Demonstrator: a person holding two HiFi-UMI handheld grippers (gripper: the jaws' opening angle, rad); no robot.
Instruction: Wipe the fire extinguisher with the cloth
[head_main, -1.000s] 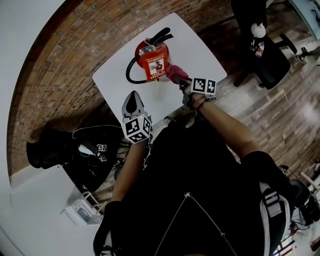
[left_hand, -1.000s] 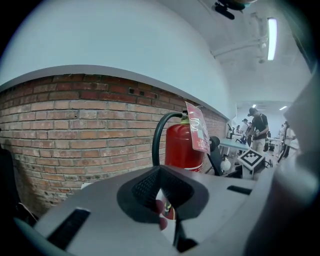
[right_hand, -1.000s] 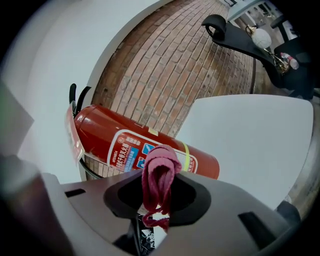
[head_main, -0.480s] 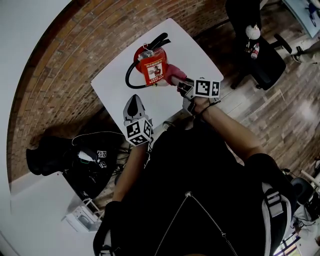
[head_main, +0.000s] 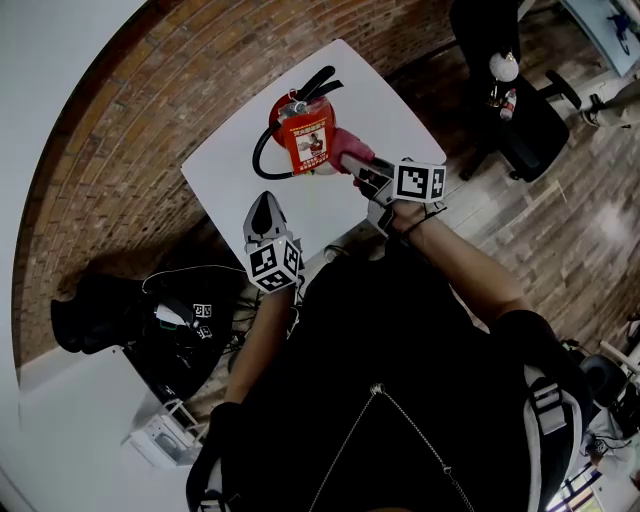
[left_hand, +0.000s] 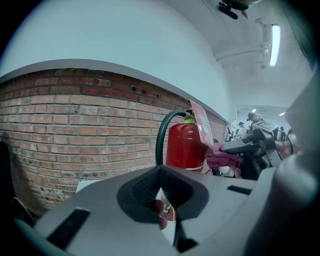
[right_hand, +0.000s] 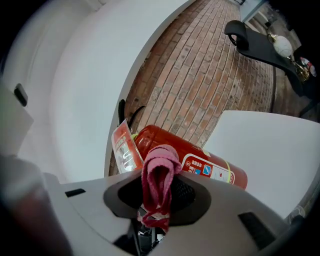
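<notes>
Currently your right gripper (head_main: 362, 168) has its jaws clamped on the bunched pink fabric cloth (head_main: 345, 148), holding it against the side of the red cylindrical fire extinguisher (head_main: 303, 128). The extinguisher stands upright on the white square table (head_main: 390, 100), with its black hose (head_main: 258, 155) curling out at its 9 o'clock. Your left gripper (head_main: 263, 208) hovers at the extinguisher's 7 o'clock, over the table's near edge, jaws closed together on nothing.
</notes>
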